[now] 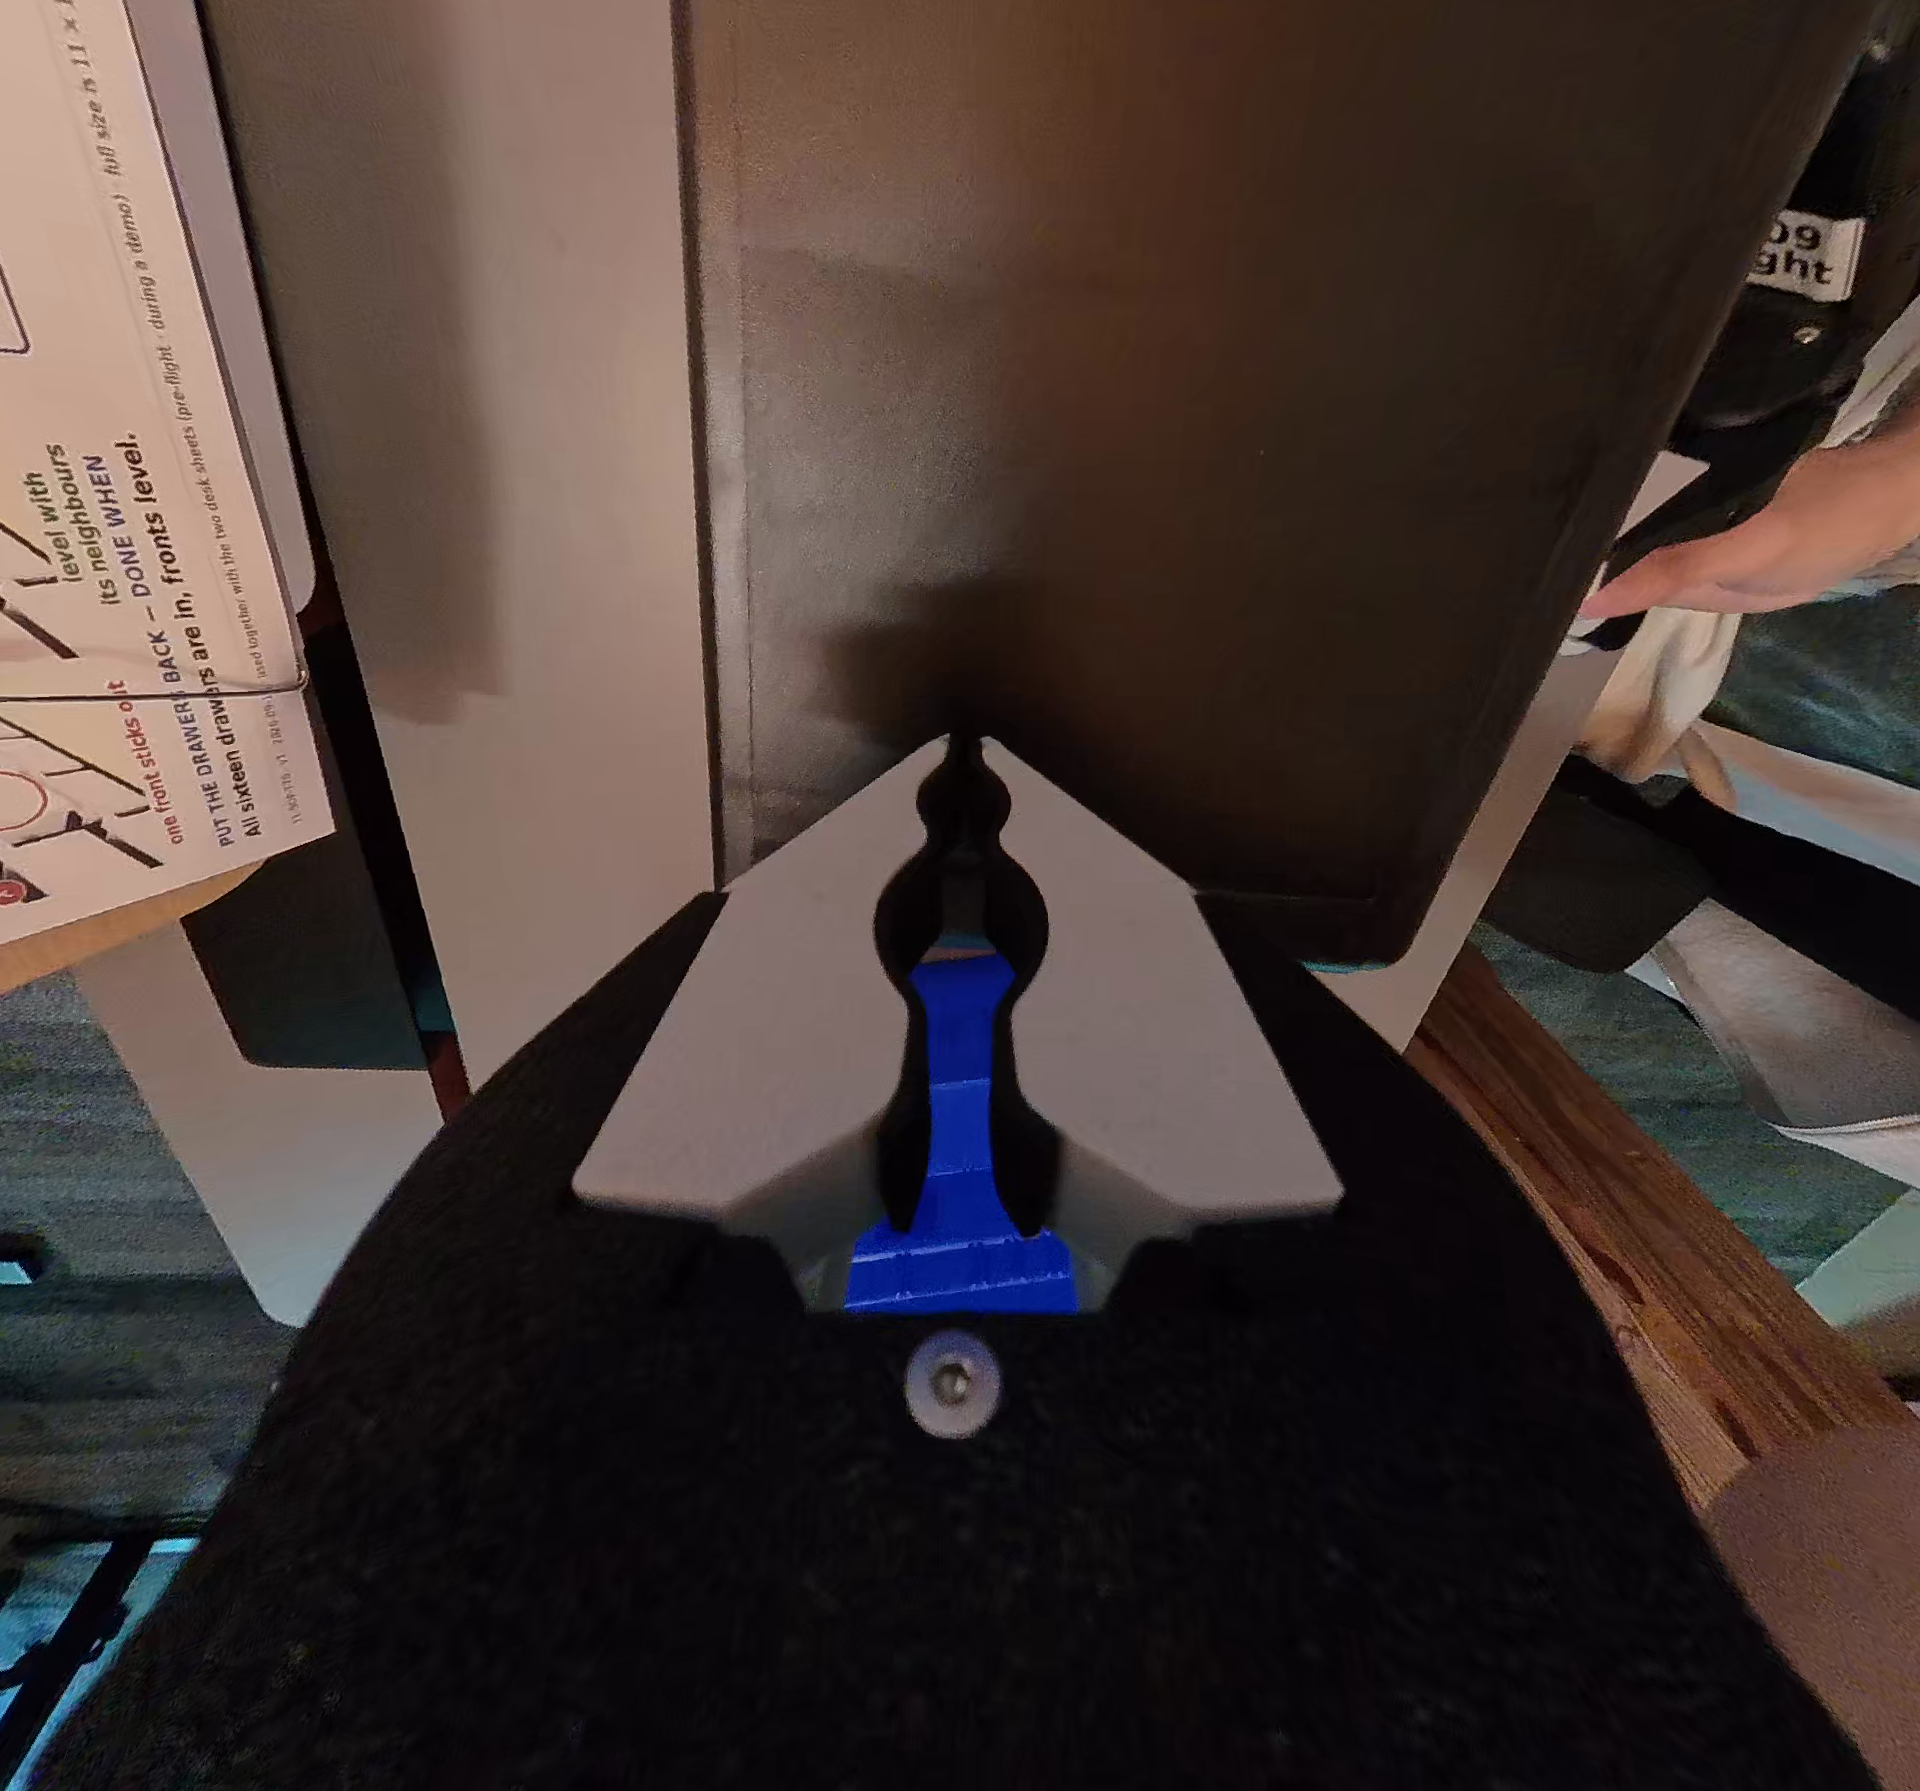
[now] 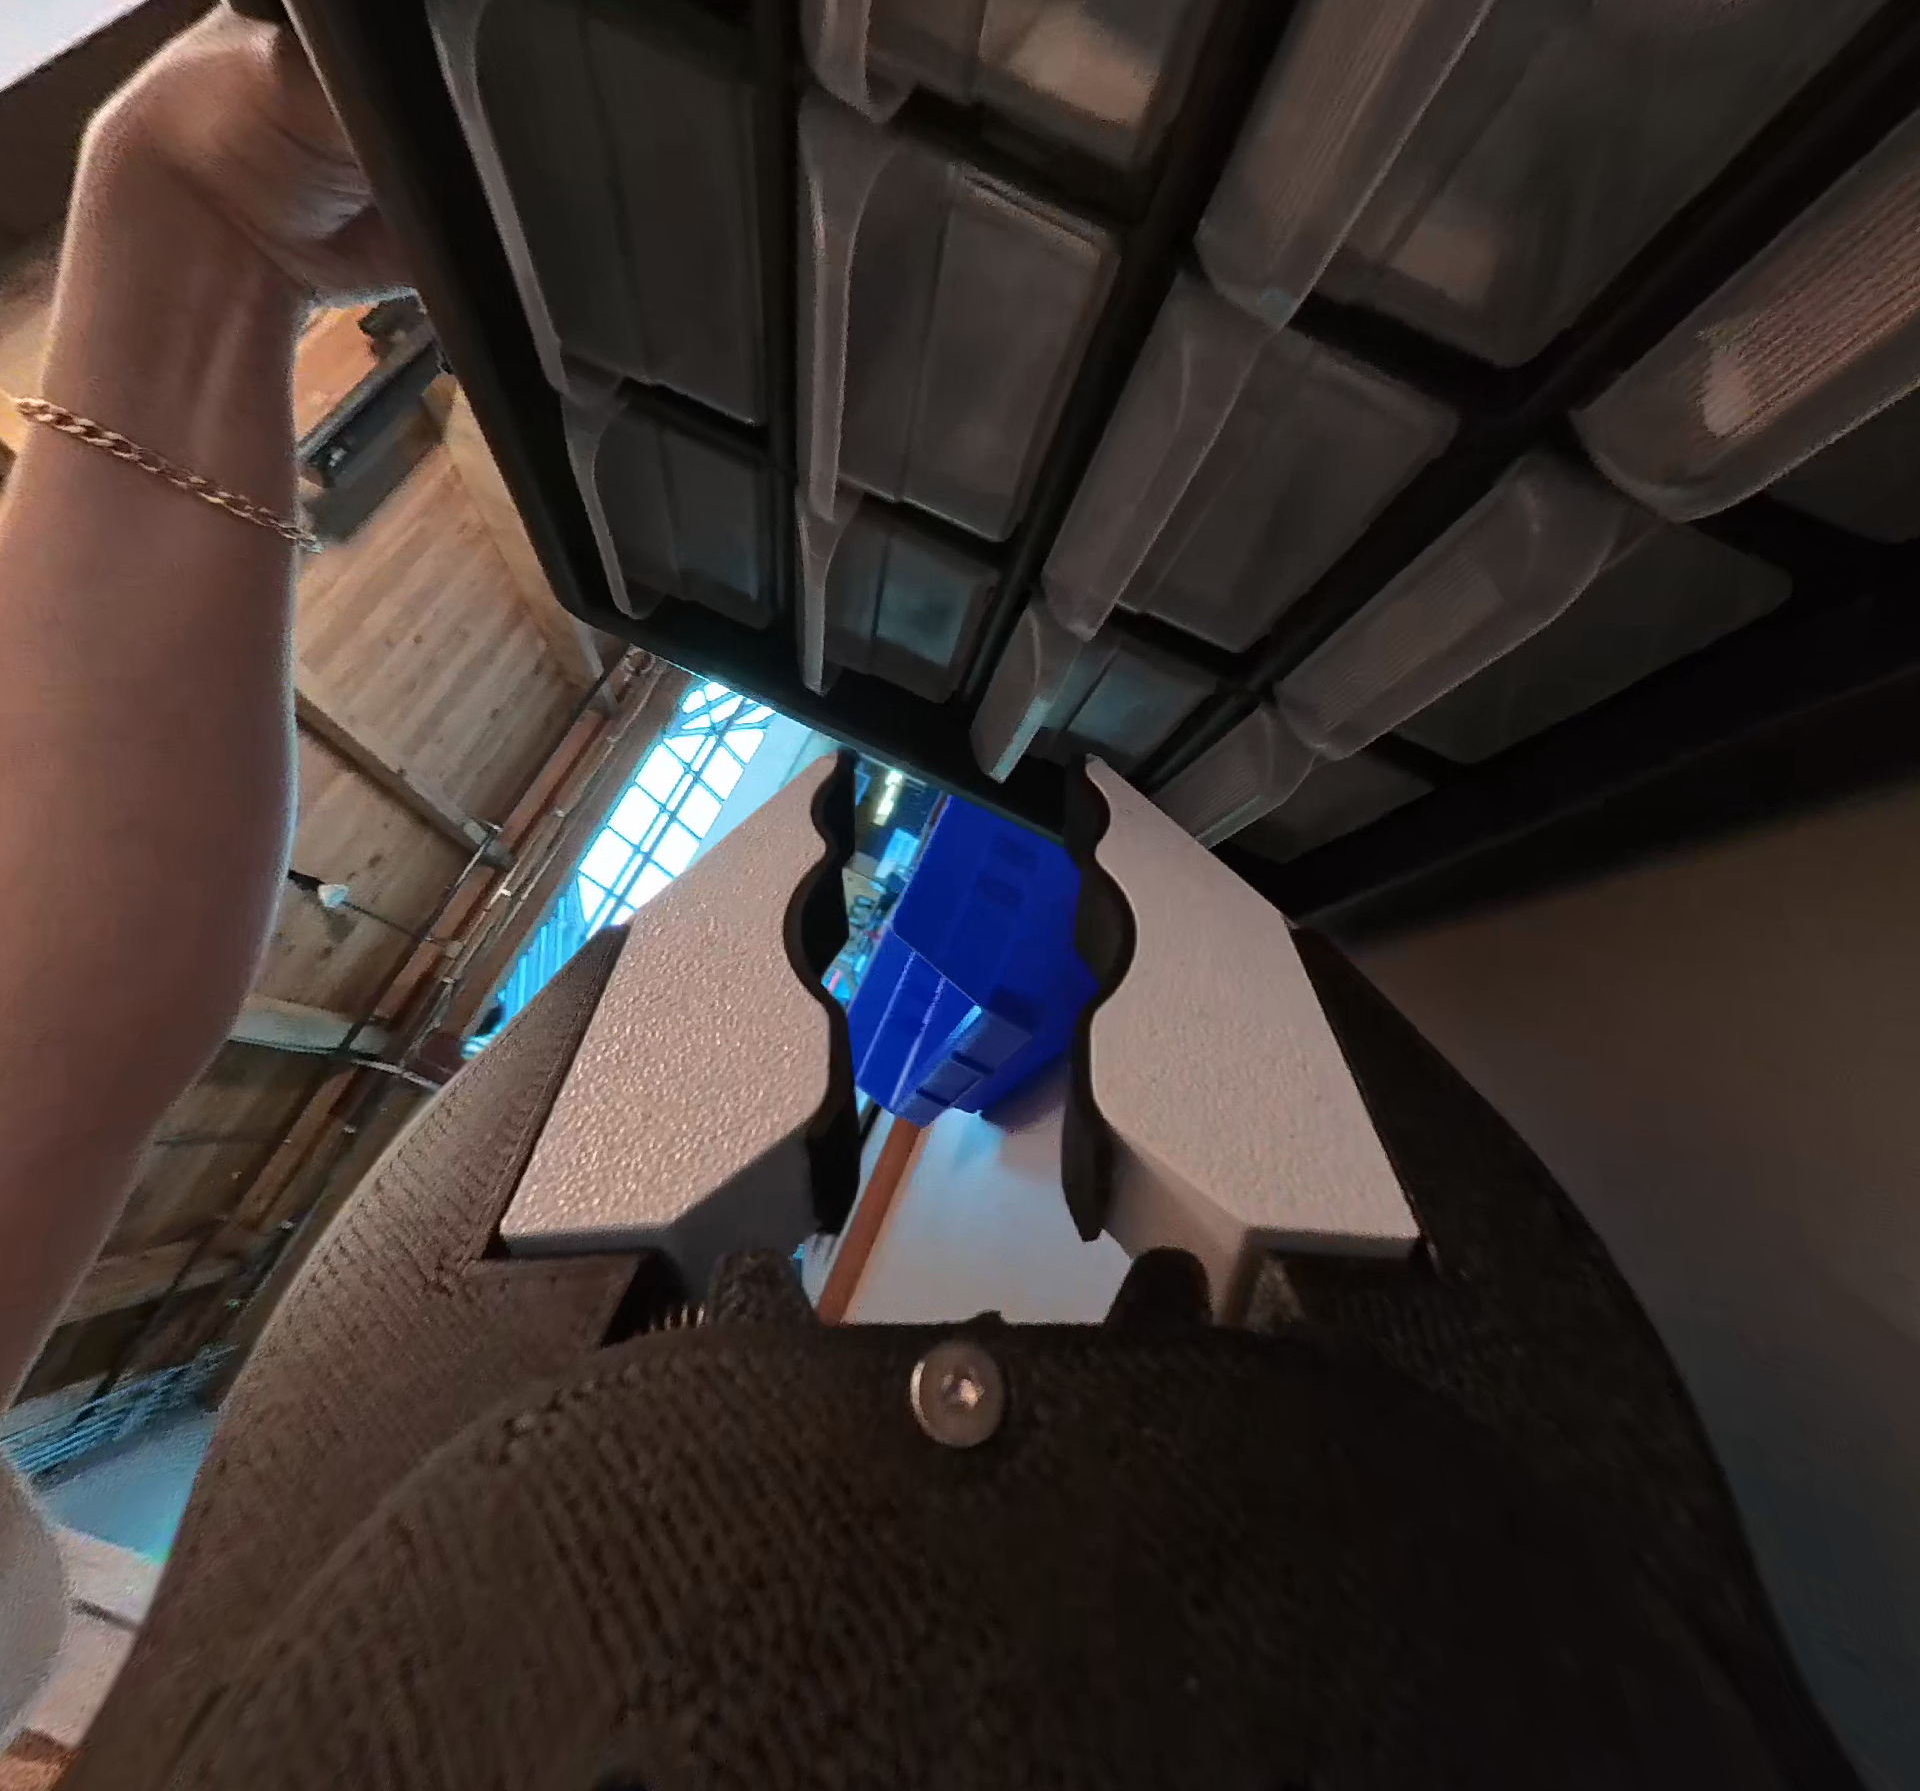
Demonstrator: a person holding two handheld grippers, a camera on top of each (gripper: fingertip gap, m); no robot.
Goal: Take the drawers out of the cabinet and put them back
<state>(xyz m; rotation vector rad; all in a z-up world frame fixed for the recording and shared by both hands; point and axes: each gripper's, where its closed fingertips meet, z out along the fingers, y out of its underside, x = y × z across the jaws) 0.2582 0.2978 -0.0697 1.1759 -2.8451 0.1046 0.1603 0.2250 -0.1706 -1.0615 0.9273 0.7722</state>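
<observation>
The black cabinet (image 2: 1039, 640) fills the top of the right wrist view, with several clear plastic drawers (image 2: 935, 339) seated in its slots. My right gripper (image 2: 961, 785) is open and empty, its tips just below the cabinet's bottom row, close to the lip of one drawer (image 2: 1023, 702). In the left wrist view my left gripper (image 1: 961, 754) is shut with nothing between its tips, which touch a plain black outer panel of the cabinet (image 1: 1143, 391). No drawers show in that view.
A person's hand and forearm with a thin bracelet (image 2: 156, 463) rest at the cabinet's left edge. A blue block (image 2: 977, 962) shows through the right gripper's gap. A printed sheet (image 1: 125, 494), a white panel (image 1: 468, 391), a wooden table edge (image 1: 1610, 1274) and another hand (image 1: 1725, 567) surround the cabinet.
</observation>
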